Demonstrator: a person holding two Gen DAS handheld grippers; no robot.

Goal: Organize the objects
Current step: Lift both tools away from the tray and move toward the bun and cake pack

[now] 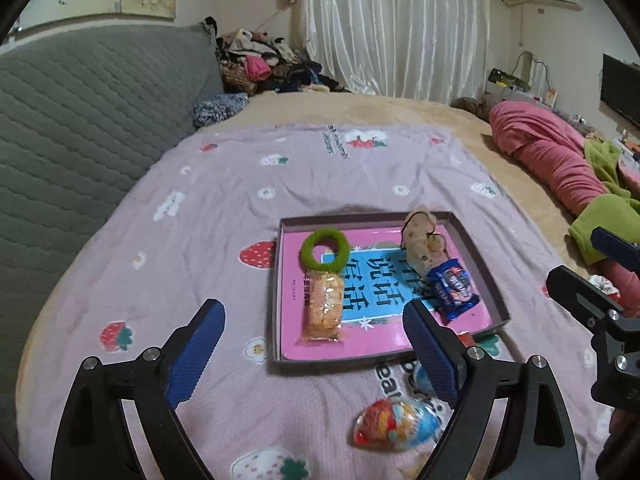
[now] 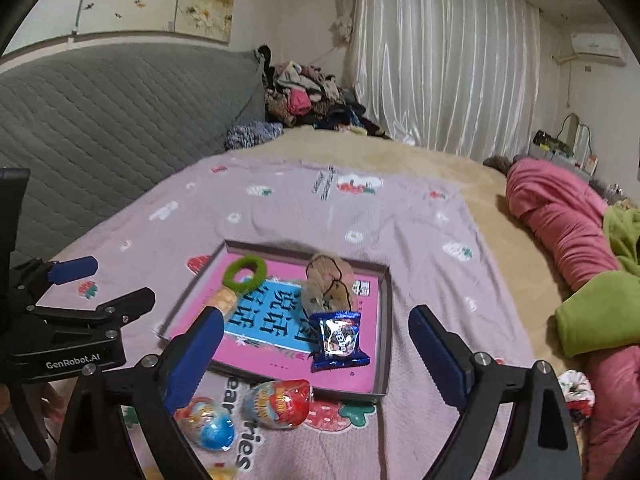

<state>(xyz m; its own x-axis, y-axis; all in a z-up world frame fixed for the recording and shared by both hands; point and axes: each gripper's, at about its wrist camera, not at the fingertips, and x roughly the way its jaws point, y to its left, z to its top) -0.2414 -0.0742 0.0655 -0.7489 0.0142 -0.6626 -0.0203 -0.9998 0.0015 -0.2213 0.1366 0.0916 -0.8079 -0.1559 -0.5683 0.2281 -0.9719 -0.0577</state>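
Note:
A shallow box [image 1: 482, 268] [image 2: 385, 320] lined with a pink book lies on the lilac blanket. In it are a green ring [image 1: 324, 249] [image 2: 245, 273], an orange snack pack [image 1: 323, 307], a tan plush [image 1: 424, 240] [image 2: 330, 284] and a blue cookie pack [image 1: 454, 286] [image 2: 339, 340]. Two red-and-blue wrapped eggs [image 2: 278, 402] [image 2: 210, 426] lie on the blanket in front of the box; one shows in the left view [image 1: 396, 424]. My left gripper [image 1: 316, 356] is open and empty before the box. My right gripper [image 2: 316, 356] is open and empty above the eggs.
A grey quilted headboard [image 1: 80, 120] stands at the left. A pink and green bundle of bedding [image 2: 568, 240] lies at the right. A clothes pile [image 1: 264, 60] sits at the back. A floral scrunchie [image 2: 576, 394] lies at the right near the bedding.

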